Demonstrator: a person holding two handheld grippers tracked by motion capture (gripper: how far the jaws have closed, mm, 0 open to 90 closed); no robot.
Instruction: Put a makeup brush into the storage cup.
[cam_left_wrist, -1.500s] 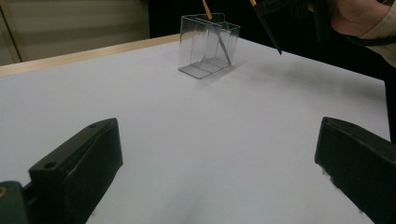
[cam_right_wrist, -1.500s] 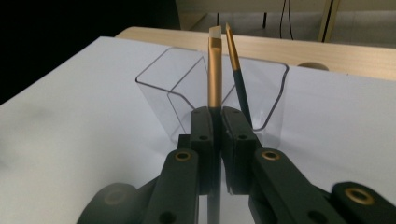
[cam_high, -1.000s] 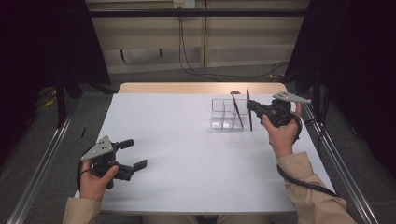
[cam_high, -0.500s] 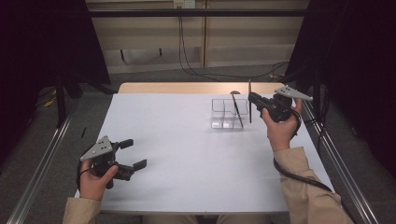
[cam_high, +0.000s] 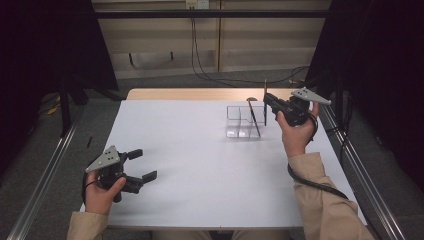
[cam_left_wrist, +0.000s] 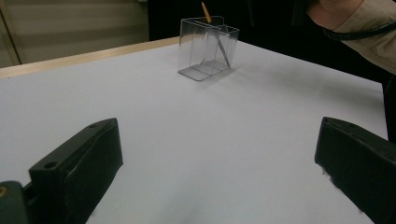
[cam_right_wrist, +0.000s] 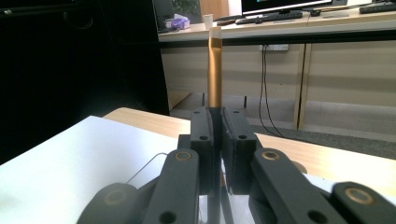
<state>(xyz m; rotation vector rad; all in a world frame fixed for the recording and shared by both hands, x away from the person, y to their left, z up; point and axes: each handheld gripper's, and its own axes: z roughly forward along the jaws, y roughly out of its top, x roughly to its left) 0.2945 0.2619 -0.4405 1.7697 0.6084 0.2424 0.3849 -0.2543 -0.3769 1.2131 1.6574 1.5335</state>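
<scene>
Two grippers are working over the white table (cam_high: 200, 150). One clear plastic organizer (cam_high: 242, 121) is standing in the upper right of the high view, split into compartments, with one dark pen (cam_high: 254, 117) leaning inside it. The right gripper (cam_high: 267, 102) is pinching one upright brown pencil (cam_right_wrist: 215, 70) just beside the organizer's right wall. At lower left, the left gripper (cam_high: 142, 165) is resting with jaws spread wide, gripping nothing.
</scene>
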